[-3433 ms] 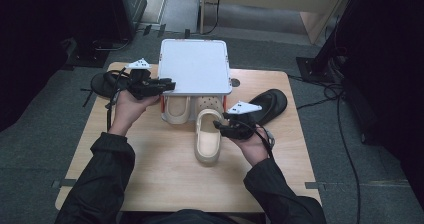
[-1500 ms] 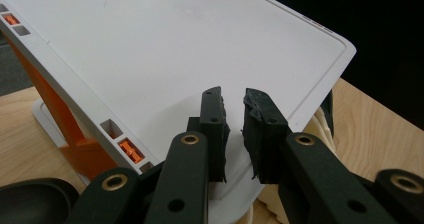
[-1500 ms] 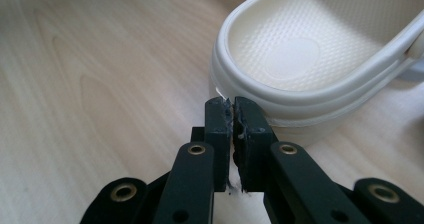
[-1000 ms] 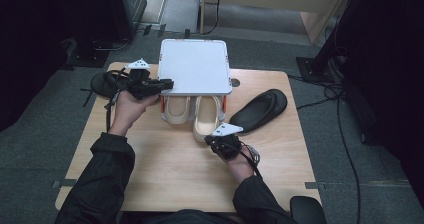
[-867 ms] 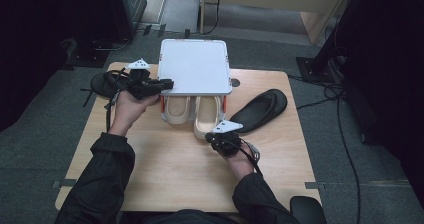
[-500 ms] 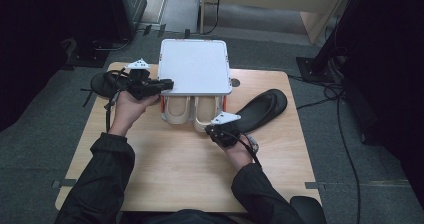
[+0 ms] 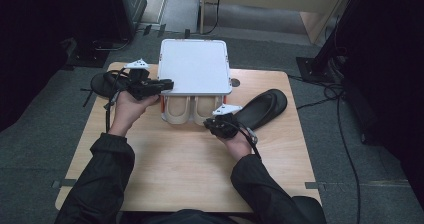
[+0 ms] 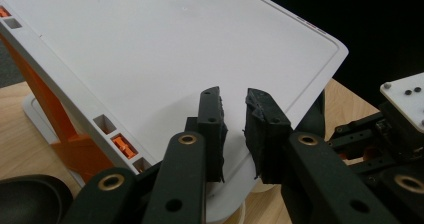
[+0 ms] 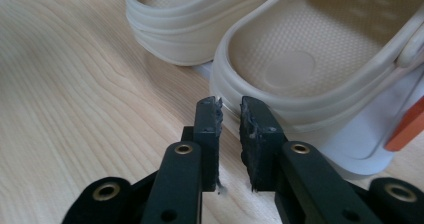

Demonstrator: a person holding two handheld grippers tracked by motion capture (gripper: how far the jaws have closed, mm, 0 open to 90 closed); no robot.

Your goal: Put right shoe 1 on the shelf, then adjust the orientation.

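Observation:
A white shoe rack (image 7: pixel 194 66) with orange posts (image 8: pixel 55 114) stands at the back of the table. Two beige clogs sit side by side under its top shelf, the left clog (image 7: pixel 176 111) and the right clog (image 7: pixel 202 111), heels toward me. My right gripper (image 7: pixel 207 123) points at the heel of the right clog (image 9: pixel 310 64). Its jaws have just been opening and nothing is between them (image 9: pixel 230 106). My left gripper (image 7: pixel 167 85) hovers at the rack's left front corner, over the top shelf (image 8: pixel 175 49). Its jaws have also just been opening and hold nothing (image 8: pixel 232 99).
A black sandal (image 7: pixel 262 109) lies on the table right of the rack, close to my right hand. Another black sandal (image 7: pixel 102 84) lies at the table's back left, behind my left hand. Bare wooden tabletop (image 7: pixel 185 169) stretches in front of the rack.
The right clog, earlier out on the table in my right gripper, now sits under the shelf beside the left one. My right gripper moved toward the rack. The left hand stayed put.

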